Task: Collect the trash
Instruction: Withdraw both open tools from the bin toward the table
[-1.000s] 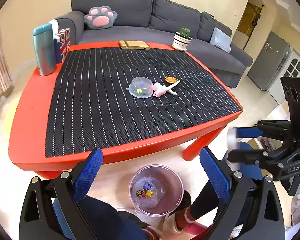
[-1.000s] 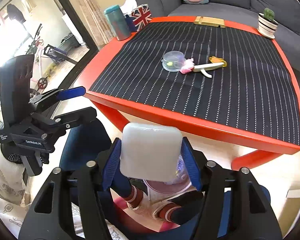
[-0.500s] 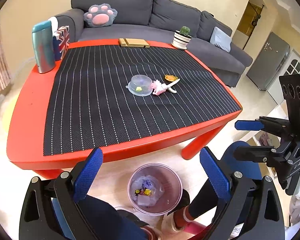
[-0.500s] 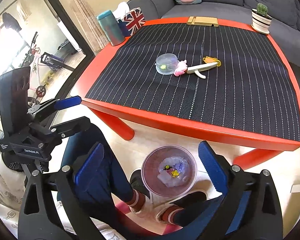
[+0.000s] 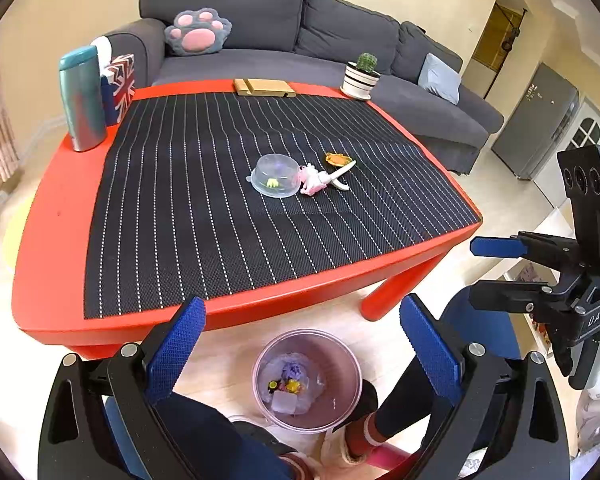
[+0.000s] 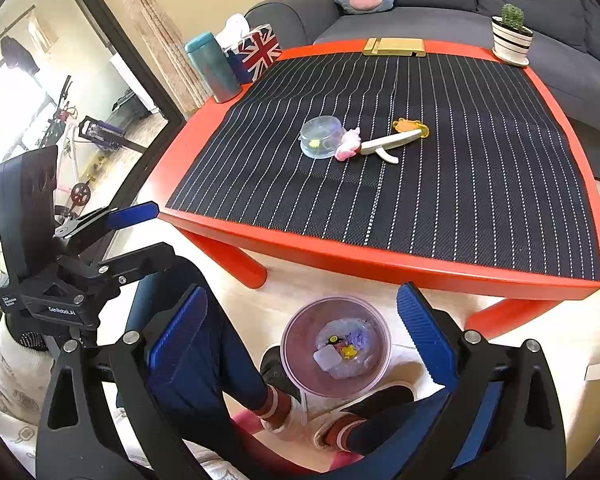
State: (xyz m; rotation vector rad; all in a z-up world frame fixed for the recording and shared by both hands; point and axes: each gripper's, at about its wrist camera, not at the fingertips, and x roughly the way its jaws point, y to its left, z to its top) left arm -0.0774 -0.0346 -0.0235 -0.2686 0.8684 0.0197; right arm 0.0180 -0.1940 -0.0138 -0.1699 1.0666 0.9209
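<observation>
A clear pink trash bin [image 5: 342, 364] stands on the floor in front of the red table; it holds a white block [image 6: 327, 358] and small scraps. It also shows in the right wrist view [image 6: 296, 332]. On the striped mat lie a clear plastic lid [image 5: 275, 175], a pink toy scrap [image 5: 312, 178], a white stick [image 5: 342, 172] and an orange piece [image 5: 338, 158]. My left gripper [image 5: 302, 344] is open and empty above the bin. My right gripper [image 6: 302, 330] is open and empty above the bin too.
The red table [image 5: 52, 216] carries a black striped mat [image 5: 204, 200], a teal tumbler [image 5: 82, 98], a flag tissue box [image 5: 120, 84], a wooden holder [image 5: 264, 87] and a potted cactus [image 5: 362, 74]. A grey sofa [image 5: 284, 40] stands behind. The person's legs and feet [image 6: 284, 408] are beside the bin.
My right gripper opened and let go of the white block, which dropped into the bin. Both grippers shifted only slightly.
</observation>
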